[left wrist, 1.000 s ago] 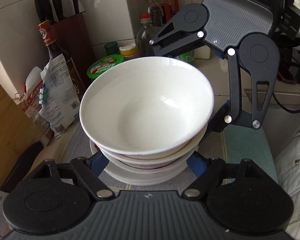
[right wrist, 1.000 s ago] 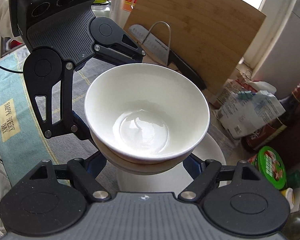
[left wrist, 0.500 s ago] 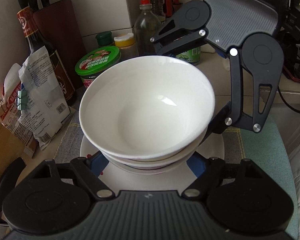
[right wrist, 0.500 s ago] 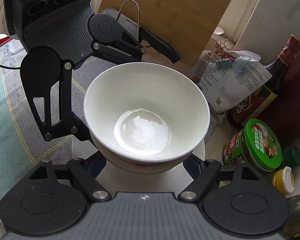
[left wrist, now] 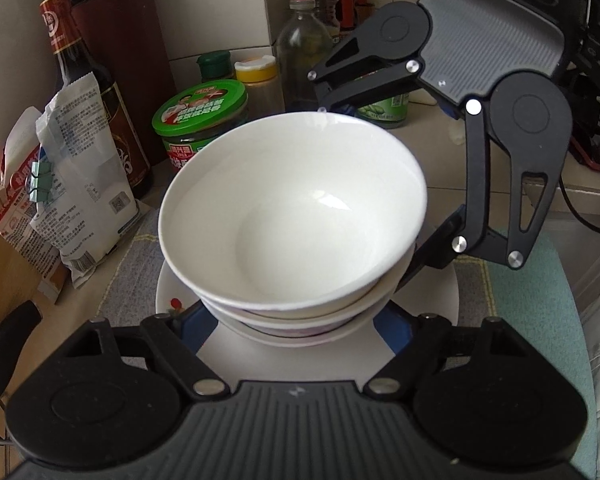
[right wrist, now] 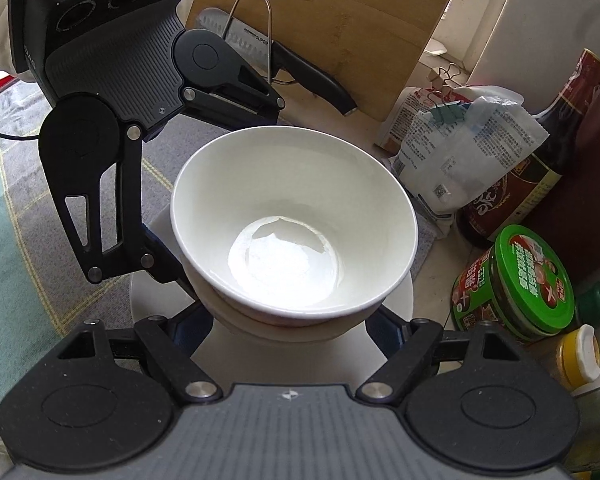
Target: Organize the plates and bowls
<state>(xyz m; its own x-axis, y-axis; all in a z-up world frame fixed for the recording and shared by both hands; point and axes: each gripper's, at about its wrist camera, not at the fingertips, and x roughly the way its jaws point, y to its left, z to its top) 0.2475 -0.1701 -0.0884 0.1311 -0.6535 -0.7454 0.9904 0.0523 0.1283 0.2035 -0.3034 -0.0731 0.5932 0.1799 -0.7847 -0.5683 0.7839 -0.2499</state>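
A stack of white bowls (left wrist: 292, 208) (right wrist: 292, 216) sits on a wide white plate (left wrist: 432, 300) (right wrist: 268, 356) with a small red motif. The plate lies on a grey and teal cloth. My left gripper (left wrist: 292, 324) straddles the lowest bowl from the near side, its blue pads (left wrist: 198, 322) against the bowl's flanks and its tips hidden under the rims. My right gripper (right wrist: 290, 320) holds the same stack from the opposite side, and one of its fingers (left wrist: 436, 248) shows behind the bowls. Both sets of jaws are opening with the stack between them.
A green-lidded jar (left wrist: 200, 120), a dark sauce bottle (left wrist: 84, 80), clipped food packets (left wrist: 80, 184), a yellow-capped jar and other bottles crowd one side. A wooden cutting board (right wrist: 340, 32) and a knife (right wrist: 300, 68) stand behind. The cloth (left wrist: 532, 280) extends away from the jars.
Both grippers carried the bowl stack sideways toward the jars and down. The stack, raised above the plate earlier, now rests on it.
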